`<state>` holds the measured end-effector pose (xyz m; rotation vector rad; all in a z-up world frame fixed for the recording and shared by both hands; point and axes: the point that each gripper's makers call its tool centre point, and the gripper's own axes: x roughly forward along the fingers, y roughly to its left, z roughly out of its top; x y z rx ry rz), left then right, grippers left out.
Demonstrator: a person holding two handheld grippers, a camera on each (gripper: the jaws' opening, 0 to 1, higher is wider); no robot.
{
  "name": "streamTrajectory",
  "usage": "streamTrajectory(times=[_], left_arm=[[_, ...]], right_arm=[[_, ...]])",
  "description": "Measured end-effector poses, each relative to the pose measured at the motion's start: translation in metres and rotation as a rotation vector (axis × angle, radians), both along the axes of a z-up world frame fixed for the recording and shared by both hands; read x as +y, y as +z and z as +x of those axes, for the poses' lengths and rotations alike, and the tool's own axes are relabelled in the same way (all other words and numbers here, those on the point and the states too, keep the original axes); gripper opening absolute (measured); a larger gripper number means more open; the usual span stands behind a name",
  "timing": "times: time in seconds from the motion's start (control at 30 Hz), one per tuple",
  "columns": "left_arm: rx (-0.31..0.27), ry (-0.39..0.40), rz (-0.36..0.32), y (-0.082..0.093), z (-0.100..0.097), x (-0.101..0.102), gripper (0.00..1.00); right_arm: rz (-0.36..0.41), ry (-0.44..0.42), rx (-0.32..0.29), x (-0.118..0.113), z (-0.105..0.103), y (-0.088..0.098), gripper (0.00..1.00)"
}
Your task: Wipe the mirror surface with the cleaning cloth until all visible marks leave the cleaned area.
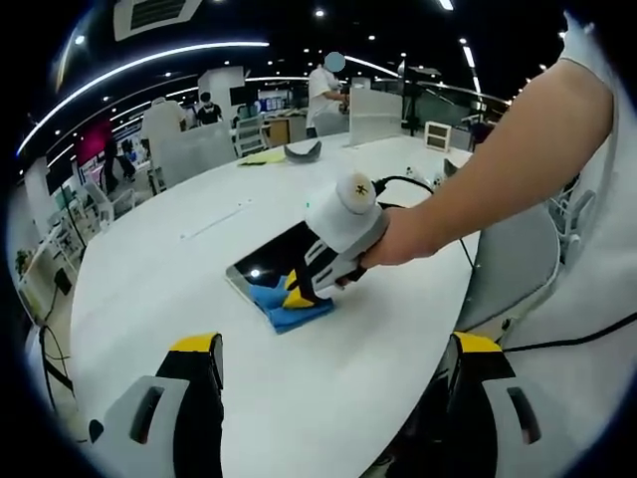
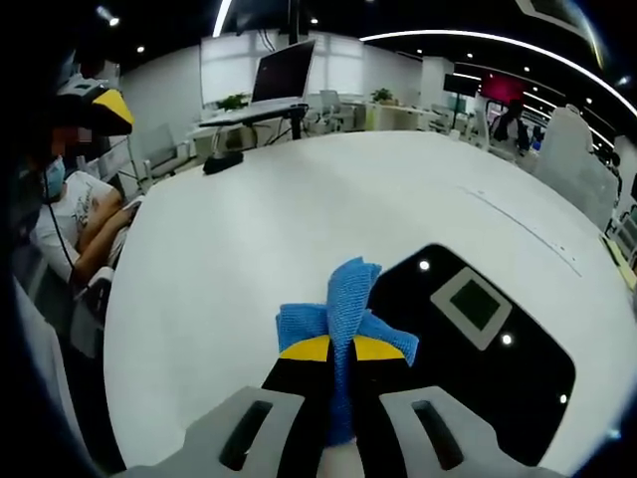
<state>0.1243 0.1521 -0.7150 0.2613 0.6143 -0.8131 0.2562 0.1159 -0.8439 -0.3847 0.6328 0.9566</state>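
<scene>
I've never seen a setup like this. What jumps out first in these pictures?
A bright blue cloth pinched in the right gripper, whose yellow-tipped fingers are shut on it at the edge of a dark mirror lying flat on a big white table. The left gripper hangs back, open, nearer the table's edge.

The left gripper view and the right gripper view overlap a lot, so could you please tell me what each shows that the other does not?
Left gripper view alone: the left gripper, open above the table's near edge, and the person's forearm holding the right gripper.

Right gripper view alone: a monitor on a far desk, and ceiling lights mirrored in the glass.

Both: the white table, the dark mirror, and the blue cleaning cloth clamped between the right fingers.
</scene>
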Motion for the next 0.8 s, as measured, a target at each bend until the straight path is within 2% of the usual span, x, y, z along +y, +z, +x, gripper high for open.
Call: streamTrajectory(times=[0.33,0.5,0.63,0.8], left_arm=[[0.009,-0.012,0.01,-0.005,0.002,-0.001,0.94],[0.004,-0.013,0.005,-0.003,0.01,-0.001,0.94],[0.005,-0.014,0.007,-0.004,0.012,0.001,0.94],[0.006,-0.004,0.006,-0.004,0.015,0.005,0.94]], right_arm=[[0.001,-0.097,-0.007,0.001,0.001,-0.001,0.02],[0.004,-0.191,-0.025,0.003,0.003,-0.001,0.02],[-0.017,-0.22,-0.05,0.006,0.004,-0.001,0.02],[-0.018,-0.221,-0.049,0.008,0.007,-0.001,0.02]])
